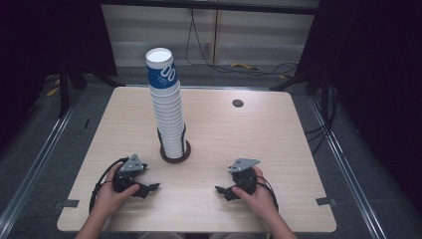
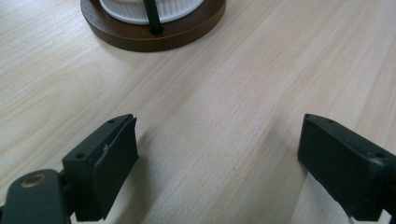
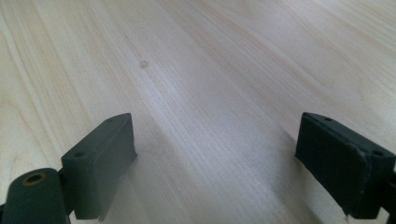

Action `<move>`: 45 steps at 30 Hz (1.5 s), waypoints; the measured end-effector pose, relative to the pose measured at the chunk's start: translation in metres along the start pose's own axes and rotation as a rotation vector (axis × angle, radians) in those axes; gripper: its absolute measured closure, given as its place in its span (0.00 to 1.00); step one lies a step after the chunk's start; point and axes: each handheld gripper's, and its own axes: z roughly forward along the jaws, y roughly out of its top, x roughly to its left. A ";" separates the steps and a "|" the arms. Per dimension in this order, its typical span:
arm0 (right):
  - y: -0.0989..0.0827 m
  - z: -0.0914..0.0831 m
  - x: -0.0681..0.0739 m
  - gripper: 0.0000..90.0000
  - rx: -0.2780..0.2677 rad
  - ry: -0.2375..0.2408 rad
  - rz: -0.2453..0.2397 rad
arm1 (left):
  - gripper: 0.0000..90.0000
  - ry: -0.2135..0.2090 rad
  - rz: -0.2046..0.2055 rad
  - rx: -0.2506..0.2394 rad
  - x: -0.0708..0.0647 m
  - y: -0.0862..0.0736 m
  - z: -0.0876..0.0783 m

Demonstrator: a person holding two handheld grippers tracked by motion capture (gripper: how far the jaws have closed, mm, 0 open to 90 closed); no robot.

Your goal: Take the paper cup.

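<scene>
A tall stack of white paper cups, the top one banded in blue, stands in a round dark wooden holder with thin black uprights, left of the table's middle. My left gripper rests low on the table, near the front and a little left of the holder, pointing right; its jaws stand open with bare wood between them. The holder's brown base shows just ahead in the left gripper view. My right gripper lies on the table at the front right, pointing left, open over bare wood.
The light wooden table has a small dark round grommet near its back edge. Black cables run across the floor behind it. Metal rails flank the table on both sides.
</scene>
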 end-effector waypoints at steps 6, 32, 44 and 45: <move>0.000 0.000 0.000 0.12 0.000 -0.001 0.000 | 0.13 0.000 -0.003 0.000 0.000 0.000 0.000; 0.024 -0.012 0.000 0.14 0.014 0.065 0.057 | 0.16 -0.039 -0.089 -0.078 -0.004 0.025 -0.027; 0.041 -0.017 -0.010 0.14 -0.019 0.088 0.045 | 0.16 -0.063 -0.102 -0.083 -0.003 0.044 -0.036; 0.043 -0.017 -0.011 0.14 -0.027 0.088 0.049 | 0.16 -0.068 -0.098 -0.078 -0.002 0.046 -0.036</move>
